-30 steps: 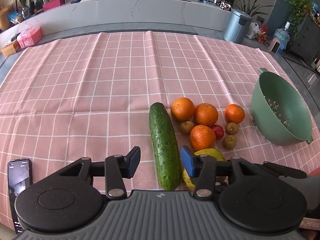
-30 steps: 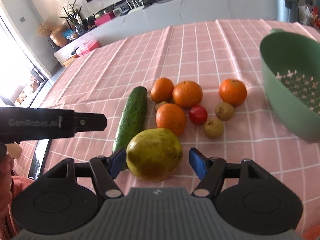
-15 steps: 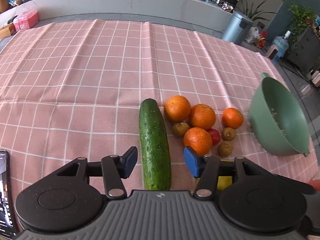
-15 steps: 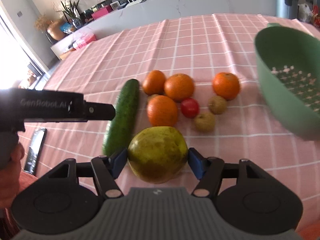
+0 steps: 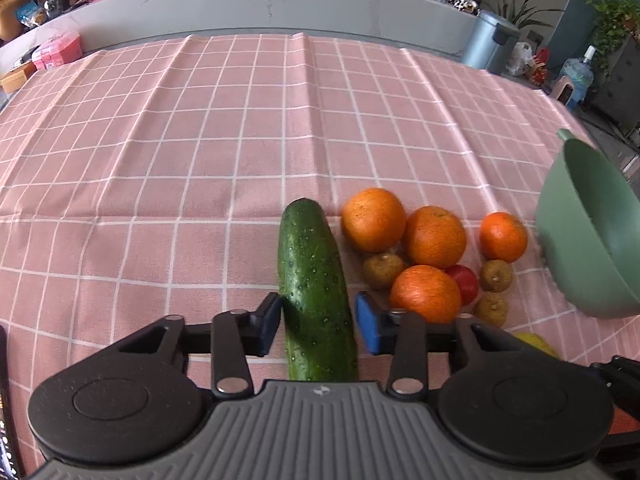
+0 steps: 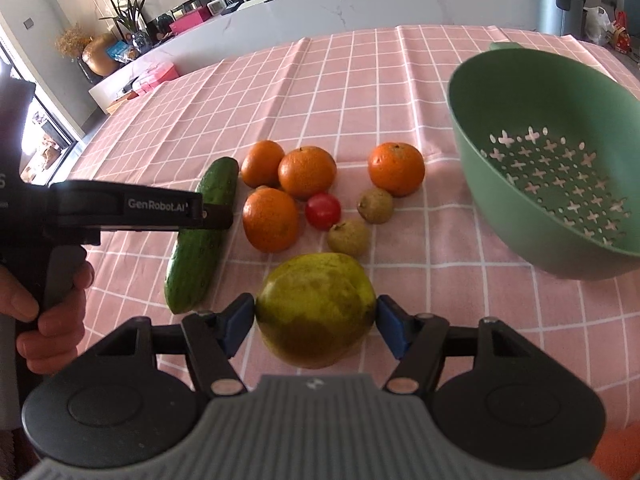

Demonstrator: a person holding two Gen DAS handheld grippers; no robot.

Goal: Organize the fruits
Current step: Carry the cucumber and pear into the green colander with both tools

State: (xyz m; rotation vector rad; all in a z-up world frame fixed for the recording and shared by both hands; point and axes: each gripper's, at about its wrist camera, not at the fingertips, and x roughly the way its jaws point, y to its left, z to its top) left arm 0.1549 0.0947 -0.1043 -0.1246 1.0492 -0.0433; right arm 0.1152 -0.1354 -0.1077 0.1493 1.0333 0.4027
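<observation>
My left gripper [image 5: 318,326] is open, its fingers on either side of the near part of a green cucumber [image 5: 314,292] that lies on the pink checked cloth; a small gap shows at the right finger. My right gripper [image 6: 316,318] is shut on a large yellow-green pear [image 6: 316,308], held above the cloth. Several oranges [image 6: 307,172], a red tomato [image 6: 323,211] and small brown fruits [image 6: 349,237] lie in a cluster beyond it. The cucumber [image 6: 202,236] also shows in the right wrist view under the left gripper.
A green colander [image 6: 556,168] stands tilted at the right of the fruits, also seen in the left wrist view [image 5: 592,232]. A phone edge [image 5: 6,420] lies at the near left. The cloth's far edge borders a grey counter.
My left gripper moved forward and down over the cucumber, so its fingers now flank it. My right gripper closed on the pear and has lifted it slightly.
</observation>
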